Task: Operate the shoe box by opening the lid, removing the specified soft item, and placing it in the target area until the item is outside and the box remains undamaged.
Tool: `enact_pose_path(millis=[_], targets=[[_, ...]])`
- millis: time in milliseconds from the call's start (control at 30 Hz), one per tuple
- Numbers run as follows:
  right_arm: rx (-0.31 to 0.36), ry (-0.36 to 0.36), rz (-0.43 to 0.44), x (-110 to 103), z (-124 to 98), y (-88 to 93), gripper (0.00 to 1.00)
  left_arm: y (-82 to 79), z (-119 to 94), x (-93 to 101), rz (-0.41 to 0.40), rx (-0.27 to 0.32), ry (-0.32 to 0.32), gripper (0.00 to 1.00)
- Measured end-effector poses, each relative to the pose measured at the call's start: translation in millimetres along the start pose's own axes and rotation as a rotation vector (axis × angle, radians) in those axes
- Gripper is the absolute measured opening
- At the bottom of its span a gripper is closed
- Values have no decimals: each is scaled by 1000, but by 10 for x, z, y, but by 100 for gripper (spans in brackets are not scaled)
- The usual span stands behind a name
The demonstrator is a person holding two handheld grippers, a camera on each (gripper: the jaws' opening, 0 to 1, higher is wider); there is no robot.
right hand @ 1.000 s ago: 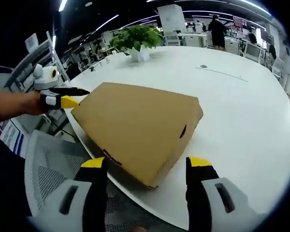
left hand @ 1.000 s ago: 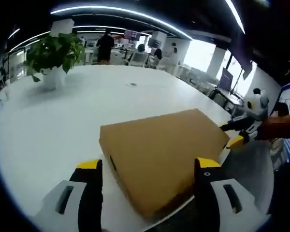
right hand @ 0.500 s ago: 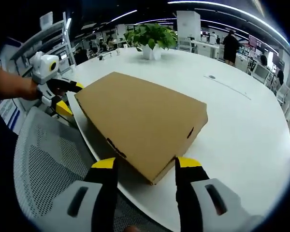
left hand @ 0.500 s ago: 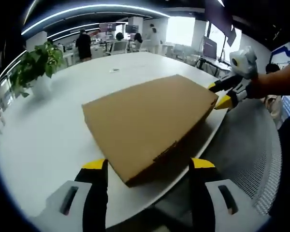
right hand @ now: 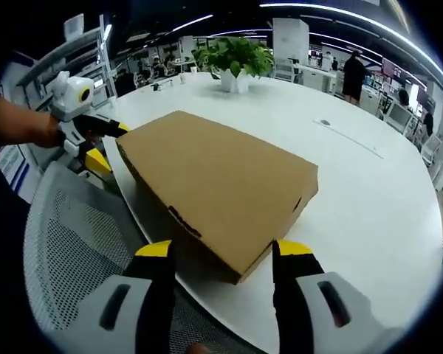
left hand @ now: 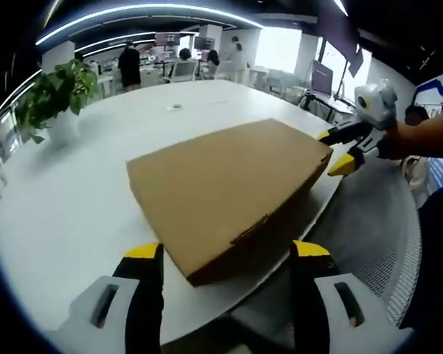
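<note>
- While lid sits shut on shoe box (left hand: 229, 188) at edge of white table (left hand: 74, 192), counts as 0 of 3 steps done.
- Left gripper (left hand: 227, 254) jaws apart, astride near corner.
- Right gripper (right hand: 220, 254) likewise spread at opposite corner.
- Left to do: lift lid, take out unseen soft item, place it.

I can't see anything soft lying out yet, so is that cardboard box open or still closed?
Closed. The shoe box has its lid lying flat over the top, with no gap into the inside in either view. What it holds cannot be told.
</note>
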State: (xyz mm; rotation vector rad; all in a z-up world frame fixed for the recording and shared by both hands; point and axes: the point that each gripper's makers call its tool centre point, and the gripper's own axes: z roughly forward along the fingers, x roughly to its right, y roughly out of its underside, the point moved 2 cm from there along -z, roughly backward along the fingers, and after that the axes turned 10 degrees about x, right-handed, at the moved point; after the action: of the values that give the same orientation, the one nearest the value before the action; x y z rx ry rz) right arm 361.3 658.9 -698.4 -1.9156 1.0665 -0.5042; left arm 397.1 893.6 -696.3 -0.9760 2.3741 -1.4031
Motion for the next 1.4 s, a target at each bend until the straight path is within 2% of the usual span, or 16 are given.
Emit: enact_pose_path(millis=[400, 633, 1000, 1267, 1400], targets=[[42, 21, -77, 28, -127, -208, 46, -282, -141, 24, -15, 57, -14, 70], [98, 65, -98, 127, -172, -404, 41, -470, -183, 24, -12, 75, -23, 72], [184, 176, -135, 380, -193, -737, 25, -771, -193, -44, 24, 103, -49, 72], [219, 267, -131, 616, -199, -957, 8, -960, -168, -106, 54, 133, -53, 75], [232, 310, -131, 738, -171, -1098, 3, -1090, -120, -173, 73, 158, -60, 77]])
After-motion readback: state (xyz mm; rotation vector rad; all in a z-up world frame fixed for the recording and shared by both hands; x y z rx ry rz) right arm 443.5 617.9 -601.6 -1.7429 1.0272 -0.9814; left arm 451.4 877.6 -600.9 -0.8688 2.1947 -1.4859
